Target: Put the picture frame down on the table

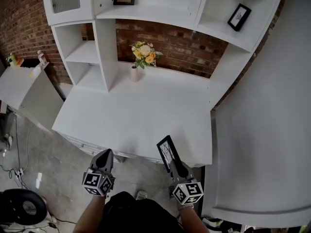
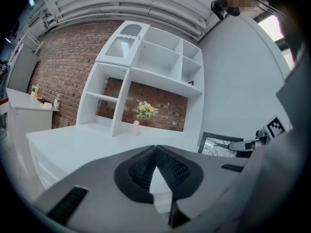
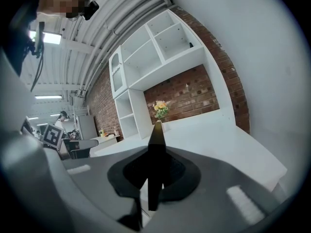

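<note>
Over the near edge of the counter (image 1: 136,115), the picture frame (image 1: 166,151) is clamped edge-on by its lower end in the right gripper (image 1: 175,165). Its long axis runs up and away from the jaws toward the open surface ahead. I judge the coming move goes forward and down, tipping that axis flat. Well apart to the left, the left gripper (image 1: 104,155) is clenched on nothing.

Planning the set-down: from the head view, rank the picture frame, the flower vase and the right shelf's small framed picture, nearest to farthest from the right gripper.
1. picture frame, clamped in the right gripper.
2. flower vase, back left of the table.
3. framed picture, on the upper right shelf.
</note>
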The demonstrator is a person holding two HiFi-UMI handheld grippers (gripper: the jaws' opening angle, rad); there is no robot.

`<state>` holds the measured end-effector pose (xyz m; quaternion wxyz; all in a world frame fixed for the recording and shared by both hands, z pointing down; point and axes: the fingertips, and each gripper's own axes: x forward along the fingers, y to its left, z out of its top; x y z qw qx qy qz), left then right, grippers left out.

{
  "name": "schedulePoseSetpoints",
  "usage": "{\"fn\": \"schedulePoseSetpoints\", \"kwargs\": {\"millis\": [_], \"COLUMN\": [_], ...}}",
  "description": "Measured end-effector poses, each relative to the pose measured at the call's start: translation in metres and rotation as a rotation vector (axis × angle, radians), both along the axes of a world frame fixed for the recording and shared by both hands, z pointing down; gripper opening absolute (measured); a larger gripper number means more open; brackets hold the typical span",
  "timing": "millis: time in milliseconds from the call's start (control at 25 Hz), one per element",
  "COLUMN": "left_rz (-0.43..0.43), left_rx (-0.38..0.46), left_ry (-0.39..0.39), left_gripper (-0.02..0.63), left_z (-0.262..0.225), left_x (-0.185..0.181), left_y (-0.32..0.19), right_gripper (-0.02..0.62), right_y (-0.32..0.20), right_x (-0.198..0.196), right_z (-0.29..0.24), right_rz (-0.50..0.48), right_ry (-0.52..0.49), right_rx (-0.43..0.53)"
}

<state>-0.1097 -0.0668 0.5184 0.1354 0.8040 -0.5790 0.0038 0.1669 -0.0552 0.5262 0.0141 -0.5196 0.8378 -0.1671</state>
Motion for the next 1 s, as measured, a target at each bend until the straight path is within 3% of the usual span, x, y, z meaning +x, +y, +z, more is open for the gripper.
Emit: {"fn": "schedulePoseSetpoints", "kwargs": {"millis": [440, 1000], "left_rz": [0.008, 0.052], "left_rx": [-0.027, 0.005], "left_ry": [-0.001, -0.024], "left_gripper": [0.003, 0.003], "left_z": [0.012, 0.001], "left_x": [-0.004, -0.027], "left_y": [-0.038, -0.131], "right_gripper": [0.023, 0.023], "right_y": [-0.037, -0.113], "right_x": [-0.015, -0.056], "right_z": [0.01, 0.021], "right_rz": [-0.017, -0.006], "right_ry": [0.002, 0.013], "right_rx": [-0.024, -0.053]}}
